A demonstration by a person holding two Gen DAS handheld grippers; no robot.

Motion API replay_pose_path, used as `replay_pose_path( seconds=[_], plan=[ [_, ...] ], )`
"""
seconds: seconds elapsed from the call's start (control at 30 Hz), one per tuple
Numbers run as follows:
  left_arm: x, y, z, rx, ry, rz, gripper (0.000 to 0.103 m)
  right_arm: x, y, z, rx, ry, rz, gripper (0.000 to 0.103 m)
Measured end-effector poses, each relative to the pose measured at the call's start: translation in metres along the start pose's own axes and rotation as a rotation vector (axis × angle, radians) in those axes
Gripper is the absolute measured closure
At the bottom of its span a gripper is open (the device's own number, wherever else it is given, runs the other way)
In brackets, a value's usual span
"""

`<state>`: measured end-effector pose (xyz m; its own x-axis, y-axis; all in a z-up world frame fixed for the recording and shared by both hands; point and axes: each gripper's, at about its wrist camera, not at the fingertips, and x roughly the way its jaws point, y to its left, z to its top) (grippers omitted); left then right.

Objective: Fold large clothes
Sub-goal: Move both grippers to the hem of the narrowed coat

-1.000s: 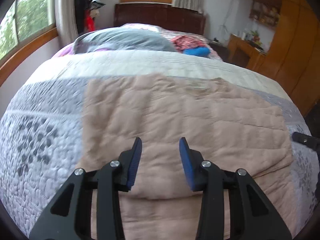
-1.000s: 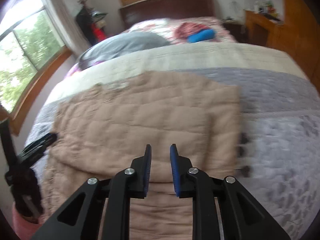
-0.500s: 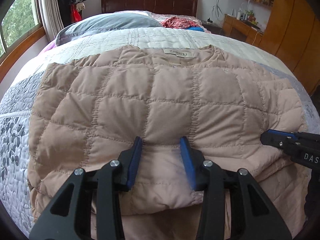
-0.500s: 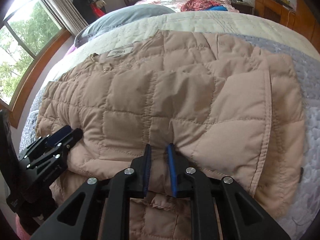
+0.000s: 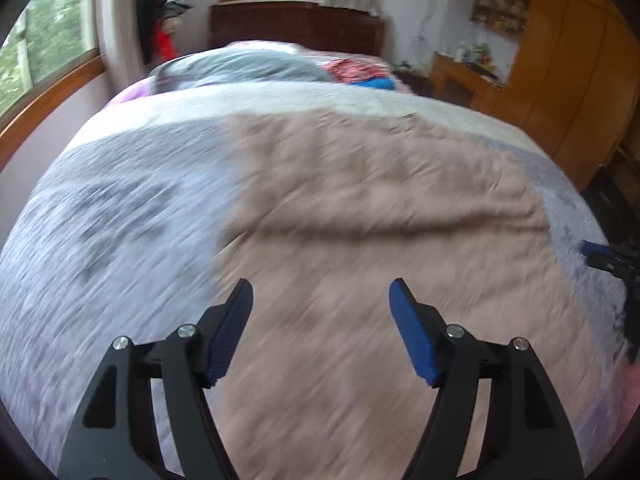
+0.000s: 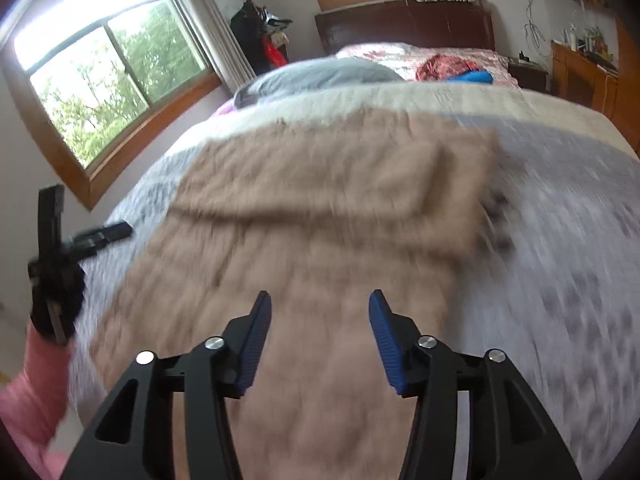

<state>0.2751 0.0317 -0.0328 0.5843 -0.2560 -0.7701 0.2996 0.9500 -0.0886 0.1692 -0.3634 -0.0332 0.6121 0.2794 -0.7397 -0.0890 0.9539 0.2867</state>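
Note:
A tan quilted jacket (image 5: 380,216) lies spread on the bed, its near part folded up over the body; it also shows in the right wrist view (image 6: 320,208). My left gripper (image 5: 320,304) is open and empty, raised above the jacket's near part. My right gripper (image 6: 320,312) is open and empty, also above the near part. The right gripper's tip shows at the right edge of the left wrist view (image 5: 600,254). The left gripper shows at the left of the right wrist view (image 6: 80,240). Both views are motion-blurred.
The bed has a grey and cream patterned quilt (image 5: 120,208). A grey pillow (image 5: 240,66), red cloth (image 6: 440,66) and a blue item (image 6: 470,77) lie near the dark headboard (image 6: 404,22). Wooden cabinets (image 5: 560,60) stand at the right, windows (image 6: 100,76) at the left.
Both grippers opened wide, let go of the jacket's folded edge and pulled back and up from it. The fold stays laid over the jacket.

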Motion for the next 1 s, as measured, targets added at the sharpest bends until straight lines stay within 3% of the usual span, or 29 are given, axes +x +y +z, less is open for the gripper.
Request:
replay_pose_path(
  seconds=[0.07, 0.2, 0.43, 0.67, 0.83, 1.0],
  plan=[
    [-0.019, 0.022, -0.027, -0.033, 0.008, 0.025, 0.029, -0.016, 0.0, -0.035, 0.005, 0.019, -0.01, 0.046],
    [-0.043, 0.054, -0.092, -0.123, 0.07, 0.001, 0.026, -0.039, -0.006, -0.091, 0.038, 0.028, -0.008, 0.037],
    [-0.054, 0.066, -0.161, -0.233, 0.096, -0.06, 0.026, -0.049, -0.02, -0.147, 0.107, 0.063, -0.008, 0.033],
    [-0.043, 0.062, -0.172, -0.254, 0.1, -0.145, 0.026, -0.049, -0.037, -0.162, 0.18, 0.068, 0.032, 0.033],
    [-0.037, 0.052, -0.171, -0.232, 0.104, -0.143, 0.026, -0.045, -0.042, -0.166, 0.187, 0.07, 0.039, 0.035],
    [-0.038, 0.043, -0.169, -0.212, 0.104, -0.131, 0.052, -0.042, -0.036, -0.166, 0.159, 0.071, 0.02, 0.053]
  ],
)
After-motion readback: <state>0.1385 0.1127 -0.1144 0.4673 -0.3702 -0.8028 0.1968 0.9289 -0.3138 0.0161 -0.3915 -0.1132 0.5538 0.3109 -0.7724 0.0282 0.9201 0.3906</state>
